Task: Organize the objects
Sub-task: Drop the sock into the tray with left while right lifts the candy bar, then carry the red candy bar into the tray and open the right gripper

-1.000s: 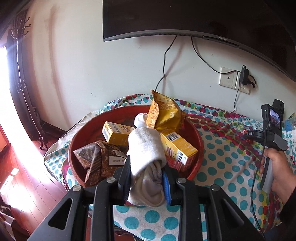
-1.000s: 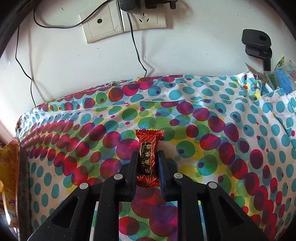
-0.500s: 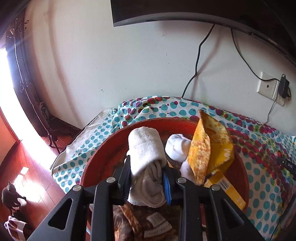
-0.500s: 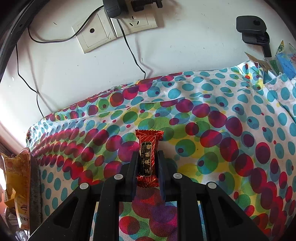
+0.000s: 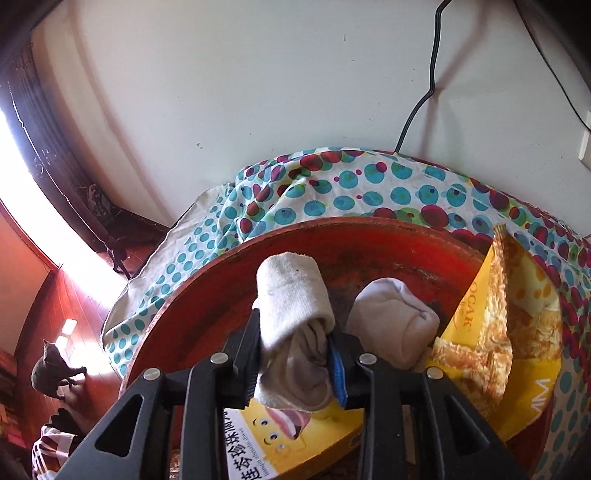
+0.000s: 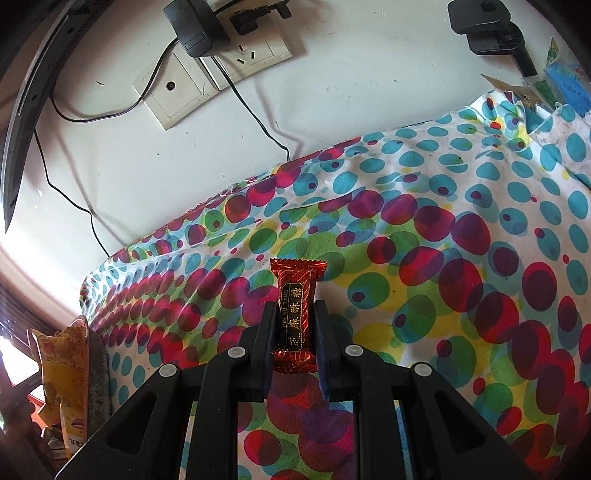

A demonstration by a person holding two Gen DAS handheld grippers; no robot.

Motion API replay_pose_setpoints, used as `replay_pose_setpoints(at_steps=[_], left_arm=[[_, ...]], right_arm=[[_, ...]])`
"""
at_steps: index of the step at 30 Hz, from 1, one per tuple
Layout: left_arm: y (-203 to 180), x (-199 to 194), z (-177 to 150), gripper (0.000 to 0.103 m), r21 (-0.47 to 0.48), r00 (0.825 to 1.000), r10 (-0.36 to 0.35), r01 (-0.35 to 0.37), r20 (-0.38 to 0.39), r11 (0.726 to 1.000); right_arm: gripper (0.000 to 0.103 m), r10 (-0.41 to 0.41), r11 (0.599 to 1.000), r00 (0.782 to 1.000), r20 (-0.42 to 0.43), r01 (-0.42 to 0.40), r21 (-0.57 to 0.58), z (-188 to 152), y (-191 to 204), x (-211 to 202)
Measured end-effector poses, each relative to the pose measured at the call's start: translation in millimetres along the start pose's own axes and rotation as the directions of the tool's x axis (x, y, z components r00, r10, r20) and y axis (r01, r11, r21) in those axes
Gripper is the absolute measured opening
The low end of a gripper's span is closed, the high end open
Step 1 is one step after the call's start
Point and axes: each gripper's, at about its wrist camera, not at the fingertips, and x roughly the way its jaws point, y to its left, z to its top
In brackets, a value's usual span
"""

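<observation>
My left gripper (image 5: 295,332) is shut on a rolled white sock (image 5: 291,295) and holds it over the round red basin (image 5: 332,236). In the basin lie a second rolled white sock (image 5: 391,317), a yellow snack bag (image 5: 517,325) and a yellow box (image 5: 295,435). My right gripper (image 6: 295,325) is shut on a red wrapped candy (image 6: 295,306) and holds it above the polka-dot tablecloth (image 6: 443,258). The basin's edge (image 6: 96,369) and the snack bag (image 6: 62,369) show at the left of the right wrist view.
The white wall stands just behind the table, with sockets, a plugged charger (image 6: 199,26) and hanging cables (image 5: 421,99). Small packets (image 6: 554,74) sit at the table's far right corner. A cat (image 5: 51,369) sits on the wooden floor at the left.
My left gripper has moved forward and lower over the basin with the sock. My right gripper has turned a little with the candy still in it.
</observation>
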Motion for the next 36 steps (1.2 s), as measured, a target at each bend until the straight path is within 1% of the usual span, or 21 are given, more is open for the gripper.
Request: replay_pose_setpoints(at_steps=[2,4,5,6,7,8,9,10,12,14,15,16,18,19,21,23,26,29,32,36], left_arm=[[-3.6,4.3,1.0,0.032,0.006,1.000,0.008,-0.008,-0.001,1.000],[-0.6,6.3,2.1,0.035,-0.019,1.000,-0.031,0.031,-0.003,0.999],[2.5,7.0,1.9,0.047,-0.039,0.999,-0.051,0.050,-0.010,0.998],[6.2,5.9,1.1,0.065,-0.060,0.998,-0.057,0.056,-0.010,0.997],[10.9,-0.5,-1.6,0.073,-0.084,0.998,-0.063,0.063,0.009,0.994],[16.6,-10.0,-4.7,0.084,-0.106,0.994,-0.103,0.107,0.045,0.989],[22.1,-22.3,-9.3,0.085,-0.117,0.985,-0.148,0.157,0.085,0.981],[27.4,-37.2,-14.7,0.085,-0.119,0.978,-0.168,0.182,0.123,0.976],[40.2,-70.8,-29.5,0.086,-0.122,0.968,-0.165,0.191,0.191,0.974],[54.0,-108.6,-50.6,0.087,-0.120,0.948,-0.169,0.208,0.270,0.971],[60.4,-125.2,-64.5,0.087,-0.116,0.940,-0.167,0.209,0.298,0.971],[66.4,-138.9,-78.4,0.087,-0.115,0.941,-0.146,0.188,0.307,0.975],[73.1,-157.7,-107.4,0.088,-0.132,0.952,-0.076,0.120,0.295,0.984],[75.4,-162.7,-120.0,0.088,-0.141,0.956,-0.063,0.107,0.288,0.984],[78.1,-164.1,-139.9,0.088,-0.157,0.965,-0.062,0.104,0.256,0.982],[79.6,-162.4,-155.4,0.088,-0.179,0.969,-0.058,0.103,0.242,0.978],[80.1,-158.1,-165.9,0.088,-0.180,0.974,-0.075,0.115,0.214,0.977],[79.3,-159.6,-169.6,0.088,-0.163,0.977,-0.077,0.111,0.201,0.980],[79.6,-162.8,-171.1,0.088,-0.160,0.976,-0.086,0.119,0.201,0.980],[78.5,-161.8,-172.6,0.088,-0.163,0.975,-0.106,0.139,0.195,0.977]], right_arm=[[0.018,-0.002,1.000,1.000,-0.001,0.002,-0.003,0.2,0.0,0.2],[0.018,-0.008,1.000,1.000,-0.001,0.008,-0.009,0.3,0.0,0.1],[0.018,-0.011,1.000,1.000,-0.001,0.011,-0.012,0.3,0.3,0.0],[0.018,-0.012,1.000,1.000,-0.001,0.012,-0.013,0.1,0.4,0.4],[0.018,-0.010,1.000,1.000,-0.001,0.010,-0.011,0.0,-0.4,0.2],[0.018,-0.007,1.000,1.000,0.000,0.007,-0.008,-0.1,-0.8,0.2],[0.018,-0.005,1.000,1.000,0.000,0.005,-0.006,-0.2,-1.8,0.0],[0.018,-0.007,1.000,1.000,0.000,0.007,-0.007,-0.2,-0.7,0.2],[0.018,-0.017,1.000,1.000,0.000,0.017,-0.016,-0.3,-0.2,0.3],[0.018,-0.029,0.999,1.000,0.000,0.029,-0.026,-0.1,2.5,0.6],[0.018,-0.032,0.999,0.999,0.000,0.032,-0.028,-0.1,2.2,0.5],[0.018,-0.037,0.999,0.999,0.000,0.037,-0.031,0.0,2.9,0.6],[0.018,-0.060,0.997,0.998,0.001,0.060,-0.049,-0.1,6.8,0.9],[0.018,-0.074,0.995,0.997,0.001,0.074,-0.064,-0.3,9.7,1.3],[0.018,-0.098,0.991,0.995,0.003,0.098,-0.093,-0.7,15.9,2.2],[0.018,-0.118,0.986,0.993,0.014,0.119,-0.121,-1.6,21.7,1.4],[0.018,-0.144,0.974,0.989,0.020,0.145,-0.173,-3.2,30.7,2.6],[0.018,-0.173,0.953,0.984,0.052,0.181,-0.245,-8.3,45.8,-1.8],[0.018,-0.149,0.934,0.986,0.074,0.165,-0.318,-16.7,71.3,-13.4],[0.018,-0.034,0.889,0.995,0.094,0.074,-0.452,-36.6,128.1,-39.2]])
